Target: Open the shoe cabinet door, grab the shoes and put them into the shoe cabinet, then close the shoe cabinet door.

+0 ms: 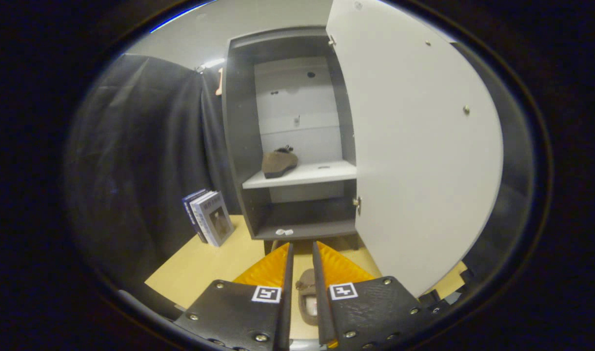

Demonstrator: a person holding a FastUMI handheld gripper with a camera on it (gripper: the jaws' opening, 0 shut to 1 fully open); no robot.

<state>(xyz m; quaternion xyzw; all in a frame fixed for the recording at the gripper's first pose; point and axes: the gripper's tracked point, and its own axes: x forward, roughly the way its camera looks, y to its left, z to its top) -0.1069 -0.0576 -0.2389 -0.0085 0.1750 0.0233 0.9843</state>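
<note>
Tool (301,253) fingers nearly together, brown shoe (307,295) seen in the gap between them; grip unclear. Second shoe (279,163) on cabinet shelf (322,174) beyond. Door (419,146) open; books (208,217) beside cabinet on worktop (205,265).

A pale yellow wooden tabletop (200,265) carries a tall dark grey shoe cabinet (239,146) and a few upright books (209,217) beside it. One brown suede shoe (279,163) rests on the cabinet's white middle shelf (322,174). Another brown shoe (307,297) lies on the tabletop, seen in the narrow gap between the gripper (301,253) fingers.

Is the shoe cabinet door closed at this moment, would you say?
No, the door stands swung open, showing a brown shoe on the white shelf inside.
</note>
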